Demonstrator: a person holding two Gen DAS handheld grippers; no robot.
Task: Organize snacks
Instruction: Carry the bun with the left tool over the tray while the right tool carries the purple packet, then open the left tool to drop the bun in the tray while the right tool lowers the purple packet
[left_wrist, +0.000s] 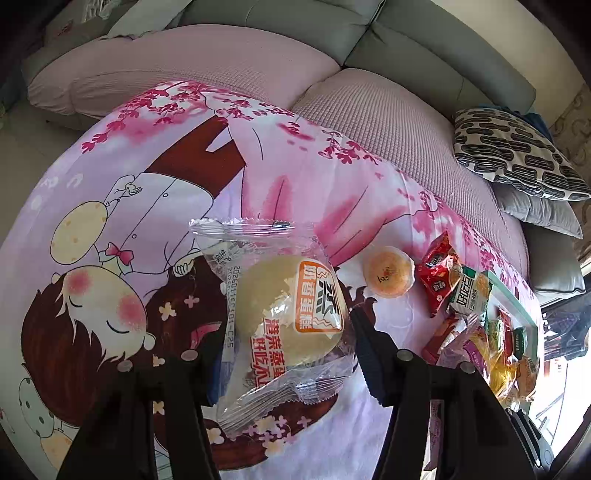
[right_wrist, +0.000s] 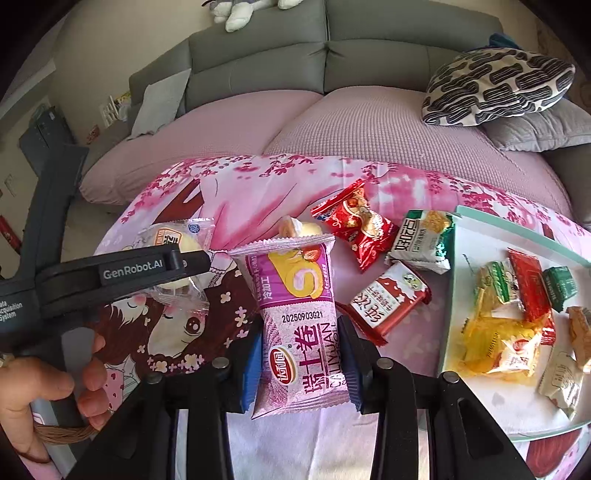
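My left gripper (left_wrist: 291, 350) is shut on a clear-wrapped pale steamed cake (left_wrist: 288, 310) with an orange label, lifted above the cartoon-print pink cloth (left_wrist: 147, 206). My right gripper (right_wrist: 301, 365) is shut on a purple Swiss roll pack (right_wrist: 299, 317), its pads pressing both sides of the pack. In the right wrist view the left gripper (right_wrist: 195, 262) reaches in from the left with the steamed cake (right_wrist: 173, 258), and a hand (right_wrist: 44, 384) holds its handle. A glass tray (right_wrist: 476, 258) at the right holds several small wrapped snacks.
Loose on the cloth lie a red pack (right_wrist: 354, 225), a green-and-white pack (right_wrist: 421, 240), a red-and-white pack (right_wrist: 388, 299) and a round orange cake (left_wrist: 388, 271). Behind stand a pink-covered grey sofa (right_wrist: 332, 122) and a patterned cushion (right_wrist: 495, 85).
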